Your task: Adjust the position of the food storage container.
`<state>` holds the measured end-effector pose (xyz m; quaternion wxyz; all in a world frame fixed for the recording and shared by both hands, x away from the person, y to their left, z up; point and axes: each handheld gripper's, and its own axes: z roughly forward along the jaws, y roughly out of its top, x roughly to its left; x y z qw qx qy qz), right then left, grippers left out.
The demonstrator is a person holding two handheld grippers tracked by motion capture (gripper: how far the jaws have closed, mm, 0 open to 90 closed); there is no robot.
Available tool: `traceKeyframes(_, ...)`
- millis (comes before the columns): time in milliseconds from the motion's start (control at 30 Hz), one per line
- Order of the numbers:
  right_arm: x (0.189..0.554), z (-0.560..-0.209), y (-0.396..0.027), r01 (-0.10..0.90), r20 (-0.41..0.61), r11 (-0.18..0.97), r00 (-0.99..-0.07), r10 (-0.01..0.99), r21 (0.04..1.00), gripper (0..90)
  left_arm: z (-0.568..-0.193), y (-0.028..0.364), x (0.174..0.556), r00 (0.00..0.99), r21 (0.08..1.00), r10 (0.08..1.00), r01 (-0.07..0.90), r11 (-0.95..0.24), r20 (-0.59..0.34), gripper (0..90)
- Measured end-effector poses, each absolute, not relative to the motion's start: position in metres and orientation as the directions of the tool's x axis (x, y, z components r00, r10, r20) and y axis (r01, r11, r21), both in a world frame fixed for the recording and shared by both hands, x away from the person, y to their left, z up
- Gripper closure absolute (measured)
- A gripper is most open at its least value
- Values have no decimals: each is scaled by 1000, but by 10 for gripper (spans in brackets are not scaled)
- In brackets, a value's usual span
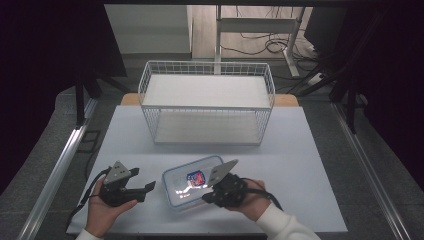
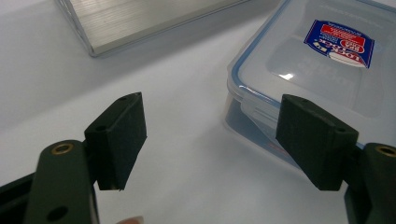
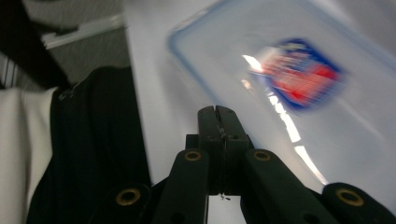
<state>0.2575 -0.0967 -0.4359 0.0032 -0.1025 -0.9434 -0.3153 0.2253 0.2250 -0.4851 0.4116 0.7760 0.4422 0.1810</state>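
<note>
Where the high view looks down on the white table (image 1: 300, 150), a clear lidded container (image 1: 192, 186) with a blue seal and a red-and-blue label, lying flat near the front edge, in front of the white wire basket (image 1: 207, 102). Left of the container and apart from it, the left gripper (image 1: 146, 189), jaws spread, empty. Over the container's right part, the right gripper (image 1: 207, 196), its grey plate above the lid.

From the left gripper view, jaws wide apart with bare table between them; the container just beyond the right-hand jaw, whether touching it cannot be told.

From the right gripper view, jaws clenched together on nothing, tips over the table just beside the blurred container's near edge; a white sleeve (image 3: 18, 154) well off to the left of the container.
</note>
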Motion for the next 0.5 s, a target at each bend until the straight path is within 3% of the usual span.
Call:
traceKeyframes(233,235,-469,-41,83,75,842,-996,51,534,892,-486,225,225,543,800,835,536,-269,-84,243)
traceKeyframes(500,235,-479,-20,76,9,854,-997,83,515,893,-485,225,225,540,802,837,536,-264,-85,243)
